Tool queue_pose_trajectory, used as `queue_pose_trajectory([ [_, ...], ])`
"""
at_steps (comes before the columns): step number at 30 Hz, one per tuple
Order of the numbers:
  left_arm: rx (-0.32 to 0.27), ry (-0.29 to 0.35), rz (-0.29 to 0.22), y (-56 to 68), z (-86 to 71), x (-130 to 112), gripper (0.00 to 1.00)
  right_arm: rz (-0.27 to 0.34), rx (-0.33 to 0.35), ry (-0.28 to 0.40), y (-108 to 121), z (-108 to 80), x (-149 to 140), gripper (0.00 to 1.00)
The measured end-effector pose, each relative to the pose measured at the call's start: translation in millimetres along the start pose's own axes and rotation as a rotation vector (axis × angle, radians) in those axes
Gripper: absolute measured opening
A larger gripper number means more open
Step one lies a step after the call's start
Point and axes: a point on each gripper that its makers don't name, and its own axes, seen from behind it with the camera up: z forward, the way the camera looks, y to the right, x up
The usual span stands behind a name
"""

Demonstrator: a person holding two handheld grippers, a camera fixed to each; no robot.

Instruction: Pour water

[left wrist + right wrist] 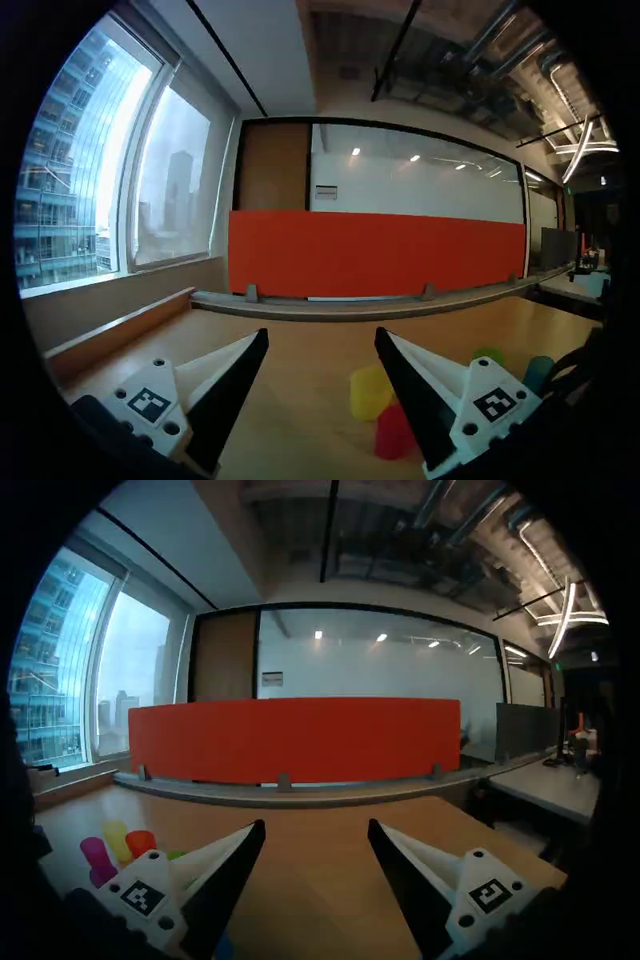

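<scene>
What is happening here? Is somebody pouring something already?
Nothing is being poured yet. The left gripper and the right gripper are both open and empty above a wooden table. Small coloured cups stand on it; a yellow cup and a red cup are just ahead of the left gripper.

The left gripper (320, 331) hangs, fingers (232, 376) spread, over a wooden table (320, 384) by a yellow cup (370, 392) and red cup (392, 434).
</scene>
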Motion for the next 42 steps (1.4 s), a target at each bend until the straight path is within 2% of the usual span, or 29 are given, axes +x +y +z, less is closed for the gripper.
queue_pose_trajectory([
  [11, -0.010, -0.004, -0.006, 4.5, 10.6, 57.7, 0.99, -0.008, 0.018, -0.005, -6.9, 9.4, 44.2, 0.99],
  [21, -0.045, -0.010, -0.008, 17.6, 17.7, 102.5, 0.99, -0.029, 0.033, -0.004, -13.3, 13.3, 83.5, 0.99],
  [26, -0.056, -0.022, -0.018, 22.9, 19.0, 113.3, 0.99, -0.039, 0.033, 0.008, -14.2, 12.0, 101.3, 0.99],
  [33, -0.080, -0.030, -0.036, 28.0, 19.4, 119.4, 0.99, -0.046, 0.039, 0.007, -15.4, 9.8, 106.5, 0.99],
  [37, -0.093, -0.033, -0.032, 29.5, 18.9, 120.4, 0.99, -0.038, 0.069, 0.009, -19.1, 8.8, 107.2, 0.99],
  [42, -0.140, -0.040, -0.028, 37.3, 18.1, 120.9, 0.99, -0.033, 0.126, 0.002, -27.3, 7.2, 106.5, 0.99],
])
